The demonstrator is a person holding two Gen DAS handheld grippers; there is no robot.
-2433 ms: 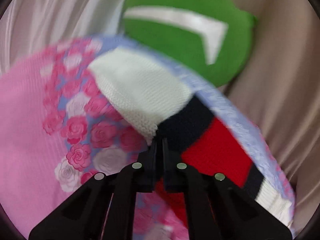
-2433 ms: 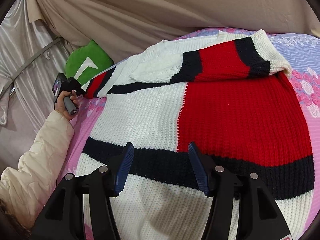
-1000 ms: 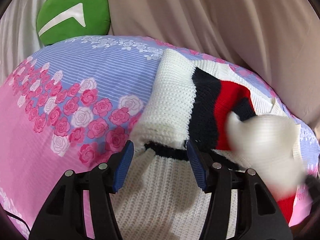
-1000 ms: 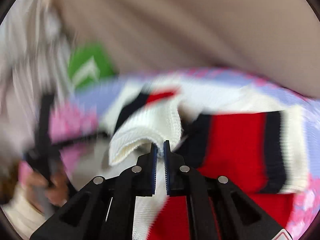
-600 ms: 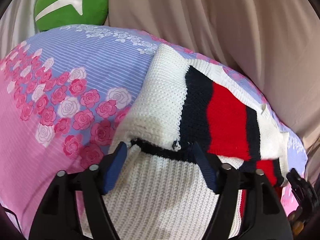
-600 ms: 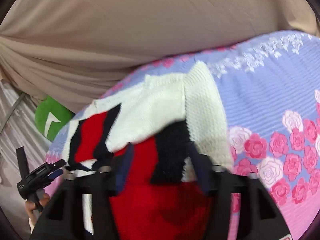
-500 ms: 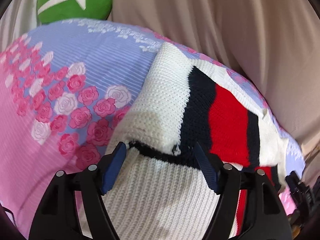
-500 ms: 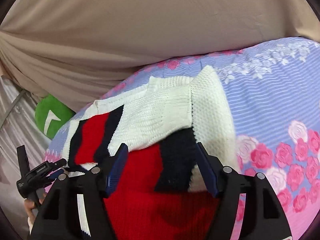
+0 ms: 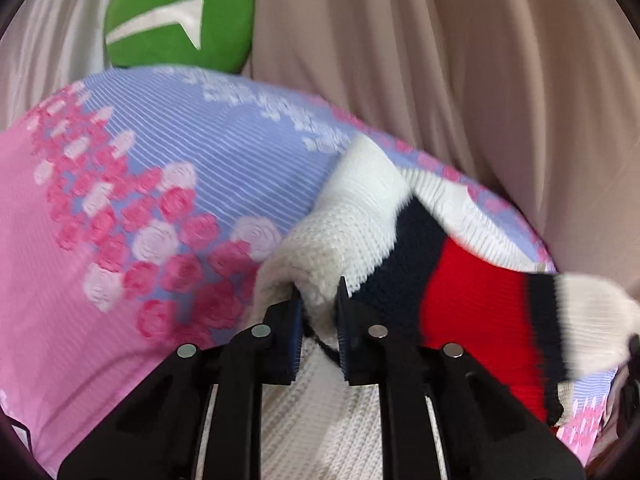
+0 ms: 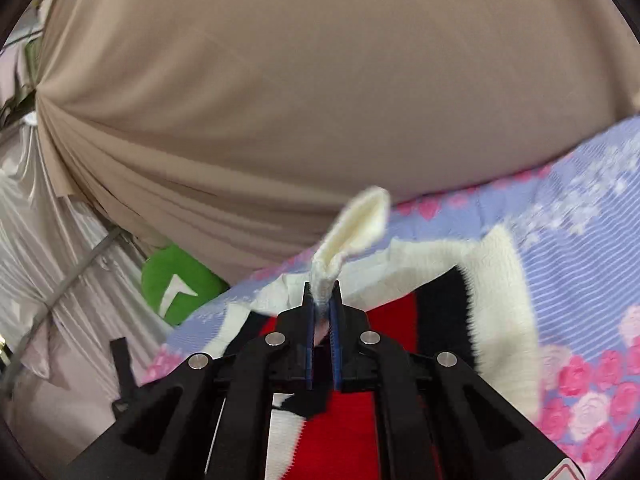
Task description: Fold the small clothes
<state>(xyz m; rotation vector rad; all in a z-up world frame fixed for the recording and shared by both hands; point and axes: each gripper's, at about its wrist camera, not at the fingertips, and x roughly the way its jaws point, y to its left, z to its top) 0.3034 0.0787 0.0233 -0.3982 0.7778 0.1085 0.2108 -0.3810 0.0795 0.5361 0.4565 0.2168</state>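
A knitted sweater (image 9: 472, 296) in white, navy and red lies on a pink and lilac rose-print bed cover (image 9: 120, 200). My left gripper (image 9: 318, 300) is shut on a thick white fold of the sweater's left side. My right gripper (image 10: 321, 292) is shut on a white knitted edge of the sweater (image 10: 352, 232), which sticks up between the fingers. The sweater's red and navy part (image 10: 400, 320) lies just below the right gripper.
A green cushion (image 9: 180, 20) with a white mark sits at the back left; it also shows in the right wrist view (image 10: 176, 284). A beige curtain (image 10: 320, 100) hangs behind the bed. Silvery drapes (image 10: 40, 260) hang at the left.
Both grippers were open over the sweater half a second ago. Now both have closed on white folds of it, and the right one has lifted its piece.
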